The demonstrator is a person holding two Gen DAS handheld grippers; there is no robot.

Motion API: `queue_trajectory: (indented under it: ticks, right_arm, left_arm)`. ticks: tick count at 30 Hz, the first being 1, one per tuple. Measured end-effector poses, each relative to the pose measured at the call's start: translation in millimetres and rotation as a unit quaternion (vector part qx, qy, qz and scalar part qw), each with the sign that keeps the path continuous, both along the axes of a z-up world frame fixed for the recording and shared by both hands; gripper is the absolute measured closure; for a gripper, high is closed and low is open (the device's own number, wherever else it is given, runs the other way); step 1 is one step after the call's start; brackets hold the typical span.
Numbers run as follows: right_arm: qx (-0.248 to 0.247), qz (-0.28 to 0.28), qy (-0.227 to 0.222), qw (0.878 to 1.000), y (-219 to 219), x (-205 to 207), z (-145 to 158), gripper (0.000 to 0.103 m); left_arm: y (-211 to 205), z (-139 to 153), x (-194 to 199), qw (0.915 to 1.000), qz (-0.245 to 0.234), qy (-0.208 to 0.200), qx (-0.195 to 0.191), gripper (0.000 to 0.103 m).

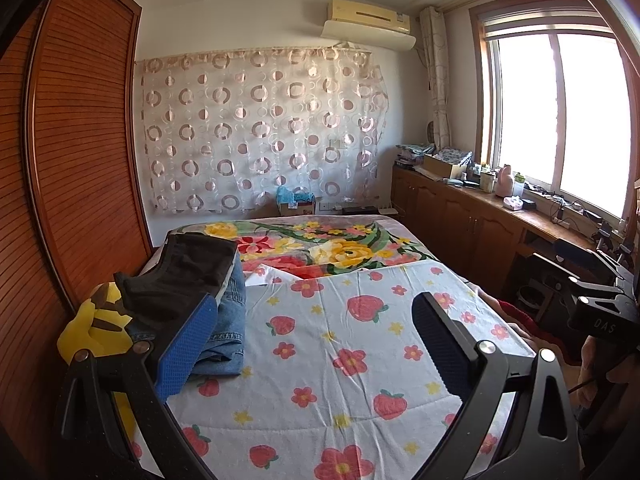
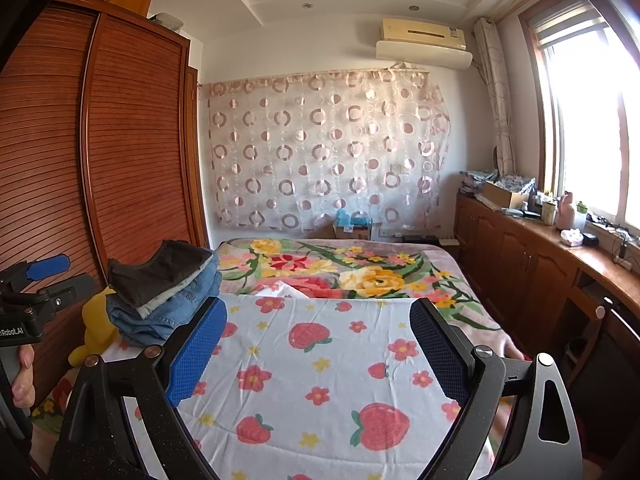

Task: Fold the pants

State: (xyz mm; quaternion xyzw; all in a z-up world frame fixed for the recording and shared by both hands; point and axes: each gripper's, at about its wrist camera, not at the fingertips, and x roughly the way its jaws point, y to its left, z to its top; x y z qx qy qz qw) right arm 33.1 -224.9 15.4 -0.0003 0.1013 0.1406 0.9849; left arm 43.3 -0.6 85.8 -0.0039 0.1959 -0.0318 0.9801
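A stack of folded pants lies at the left edge of the bed: dark pants point(image 1: 188, 276) point(image 2: 160, 268) on top, blue jeans point(image 1: 230, 332) point(image 2: 176, 312) beneath. My left gripper point(image 1: 316, 348) is open above the strawberry-print quilt point(image 1: 340, 360), its left pad just in front of the stack and nothing between the fingers. My right gripper point(image 2: 320, 352) is open too, held over the same quilt point(image 2: 320, 380), right of the stack. The left gripper also shows at the left edge of the right wrist view, held by a hand point(image 2: 22, 380).
A yellow plush toy point(image 1: 92, 332) point(image 2: 96, 328) sits beside the stack against the wooden wardrobe point(image 1: 80, 140). A floral blanket point(image 1: 320, 244) covers the far bed. Low cabinets point(image 2: 520, 264) with clutter run along the right wall under the window.
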Motion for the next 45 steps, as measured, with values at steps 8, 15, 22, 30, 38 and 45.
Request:
queue_trajectory:
  ticks: [8,15,22,30,38,45]
  right_arm:
    - [0.001,-0.001,0.0,1.0,-1.8,-0.9,-0.4,0.009]
    - [0.002,-0.001,0.0,1.0,-2.1,-0.8,-0.6,0.009]
    - [0.001,-0.002,0.0,1.0,-2.7,-1.3,-1.0,0.009]
    - [0.001,-0.002,0.0,1.0,-2.7,-1.2,-1.2,0.009]
    - [0.001,-0.003,0.001,1.0,-3.3,-1.6,-0.6,0.009]
    - [0.001,-0.003,0.001,1.0,-3.4,-2.3,-1.3,0.009]
  left_arm:
    - [-0.4,0.2,0.0,1.0,0.0,0.0,0.0,0.005]
    - [0.0,0.0,0.3,1.0,0.001,-0.001,0.0,0.005]
    - [-0.3,0.4,-0.2,1.0,0.0,0.0,-0.001,0.005]
    - [-0.2,0.2,-0.2,1.0,0.001,0.0,0.0,0.005]
    - [0.1,0.2,-0.1,1.0,0.001,0.0,-0.001,0.005]
    - [0.1,0.2,-0.2,1.0,0.001,-0.001,-0.001,0.005]
